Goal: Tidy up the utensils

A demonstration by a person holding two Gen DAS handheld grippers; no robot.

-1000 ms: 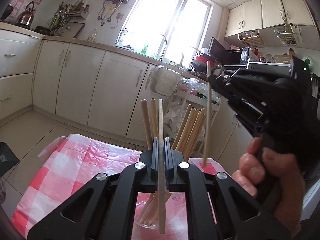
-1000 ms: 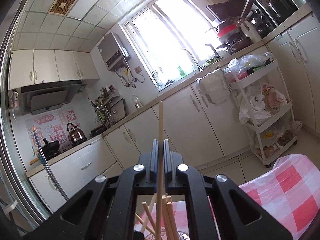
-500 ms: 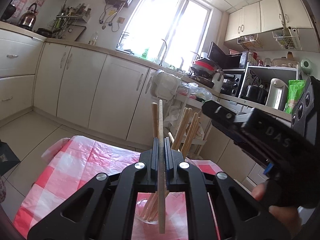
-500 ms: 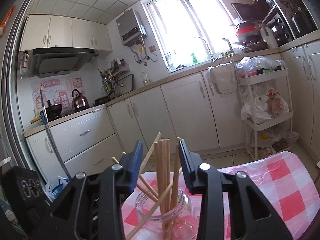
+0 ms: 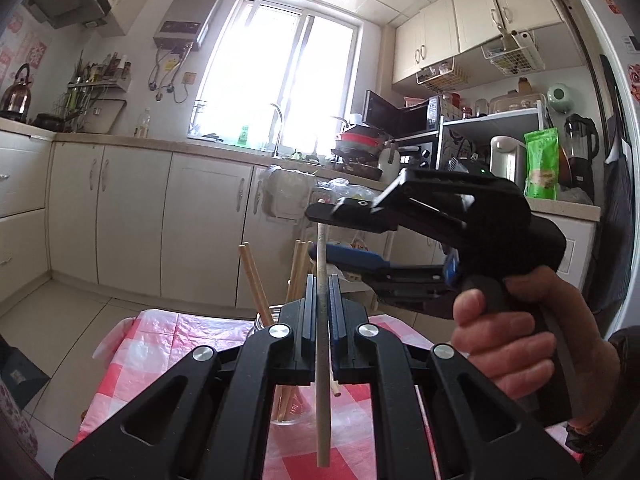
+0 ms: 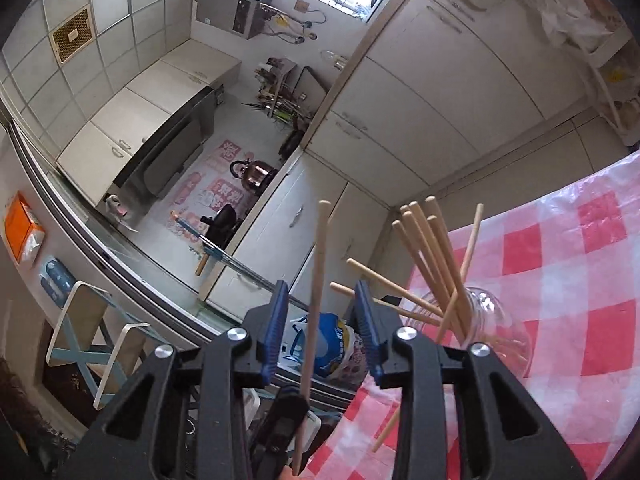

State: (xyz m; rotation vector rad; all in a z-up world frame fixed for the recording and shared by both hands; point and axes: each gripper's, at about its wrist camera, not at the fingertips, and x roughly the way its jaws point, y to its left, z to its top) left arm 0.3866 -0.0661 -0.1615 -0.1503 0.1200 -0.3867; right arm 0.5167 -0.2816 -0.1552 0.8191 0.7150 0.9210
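1. The left claw [image 5: 322, 300] was clamped on an upright chopstick [image 5: 322, 360], which ran through the pads and stuck out above and below them.
2. The right claw [image 6: 322, 320] lay on its side in the left view, its pads above and below that chopstick's upper part.
3. From its own camera the chopstick stood between the blue pads without touching either; the jaws were closing, still apart.
4. A hand [image 5: 520, 344] gripped the right claw's handle.
5. The jar [image 6: 496, 328] stood on the checked worktop [image 6: 580, 280] near its edge, just right of the right claw, with a bundle of chopsticks [image 6: 432, 248] fanning out of it.
6. In the left view the jar sat behind the left claw, mostly hidden.
7. Bare cloth stretched to the right of the jar; the worktop edge dropped to the floor on the left.
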